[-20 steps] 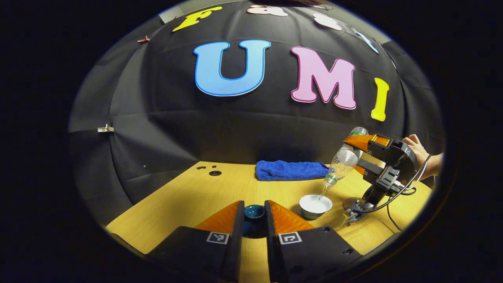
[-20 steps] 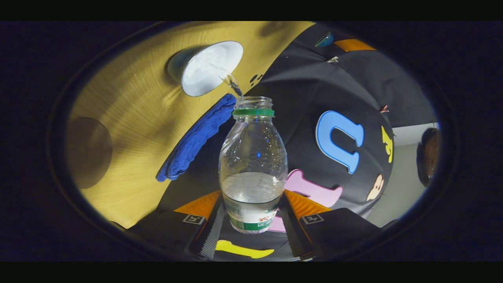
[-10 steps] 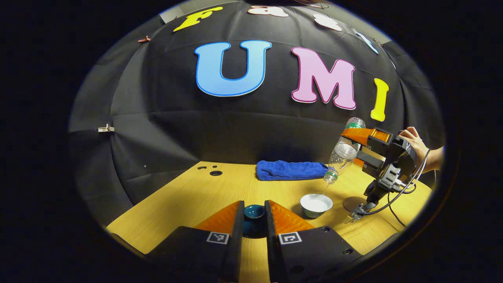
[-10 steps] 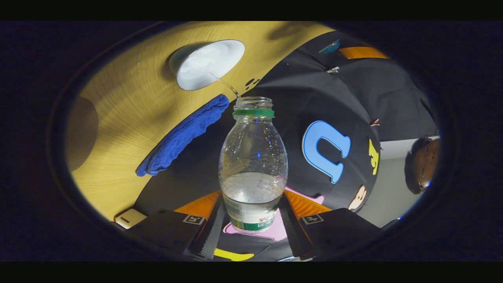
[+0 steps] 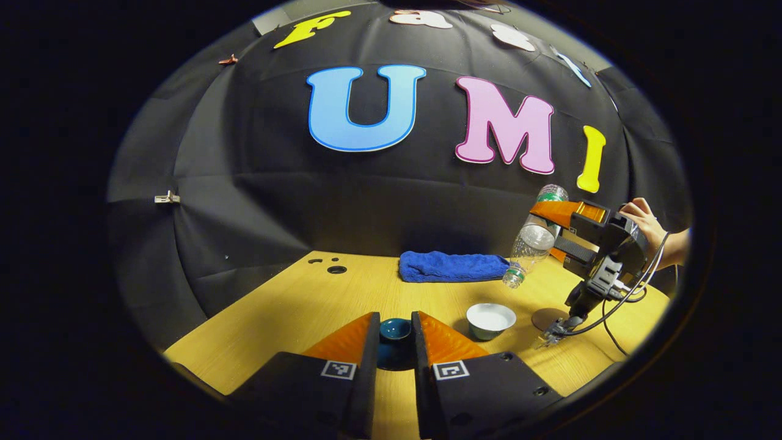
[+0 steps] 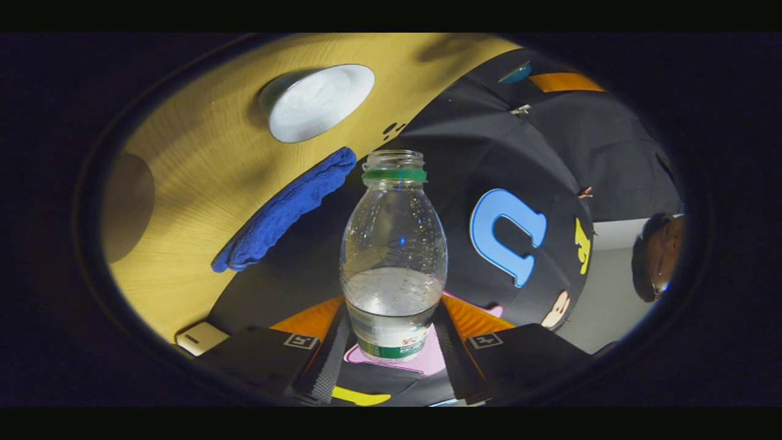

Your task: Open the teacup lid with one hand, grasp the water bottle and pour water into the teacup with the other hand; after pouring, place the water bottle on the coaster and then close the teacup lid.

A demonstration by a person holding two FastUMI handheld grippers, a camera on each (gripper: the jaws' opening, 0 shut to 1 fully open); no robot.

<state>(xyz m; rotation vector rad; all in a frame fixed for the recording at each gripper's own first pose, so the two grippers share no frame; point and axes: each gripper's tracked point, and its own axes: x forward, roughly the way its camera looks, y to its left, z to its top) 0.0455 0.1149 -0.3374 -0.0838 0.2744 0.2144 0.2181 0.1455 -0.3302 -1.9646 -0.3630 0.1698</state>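
Teacup lid point(image 5: 395, 330), dark teal and bowl-shaped, sits pinched between the two fingers of the left gripper point(image 5: 394, 342), which is clenched on it at the 6 o'clock edge of the left gripper view, above the wooden table point(image 5: 293, 305). Out from those jaws, at about 4 o'clock, the teacup point(image 5: 491, 320) stands open on the table, its inside white. Just past it, toward 3 o'clock, a round brown coaster point(image 5: 548, 318) lies flat and bare. Above the cup the right gripper point(image 5: 553, 229) holds the water bottle point(image 5: 533, 241) tilted, mouth down and toward the cup, with no stream visible from the mouth. A hand point(image 5: 641, 221) grips the tool at the 3 o'clock edge, and a cable hangs from it. A folded blue towel point(image 5: 453, 266) lies at the far side of the table near the black cloth wall.

In the right gripper view the right gripper point(image 6: 391, 342) is grasping the water bottle point(image 6: 394, 256) low on its body, both fingers pressed to the labelled part. The bottle is uncapped, with a green ring at the neck and water in its lower part. The teacup point(image 6: 321, 102) shows at 11 o'clock, the blue towel point(image 6: 284, 211) at 9 o'clock beside the bottle's neck, and the coaster point(image 6: 127, 205) farther out at 9 o'clock
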